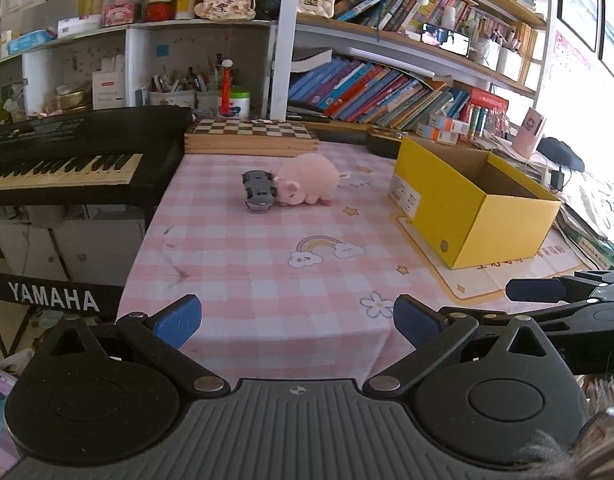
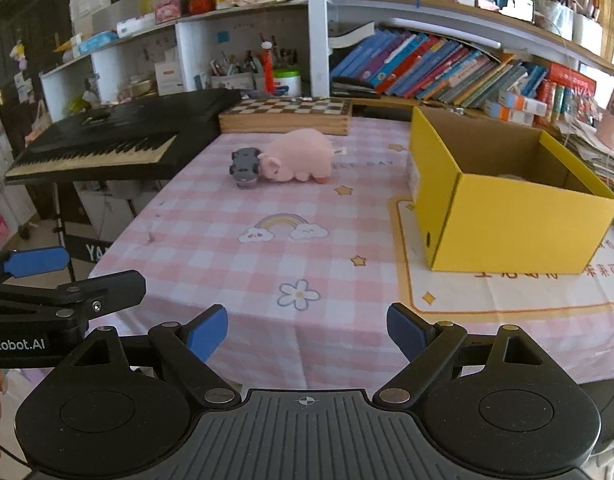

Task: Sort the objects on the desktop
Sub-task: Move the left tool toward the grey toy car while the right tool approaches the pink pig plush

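Observation:
A pink plush pig lies on the pink checked tablecloth toward the far side. A small grey toy car rests against its snout, tipped up on its end. An open yellow cardboard box stands to the right; a pale object shows inside it in the right wrist view. My left gripper is open and empty above the table's near edge. My right gripper is open and empty beside it, to its right.
A black Yamaha keyboard stands left of the table. A wooden chessboard box lies at the back edge. Shelves of books and pen holders rise behind. Paper stacks lie right of the box.

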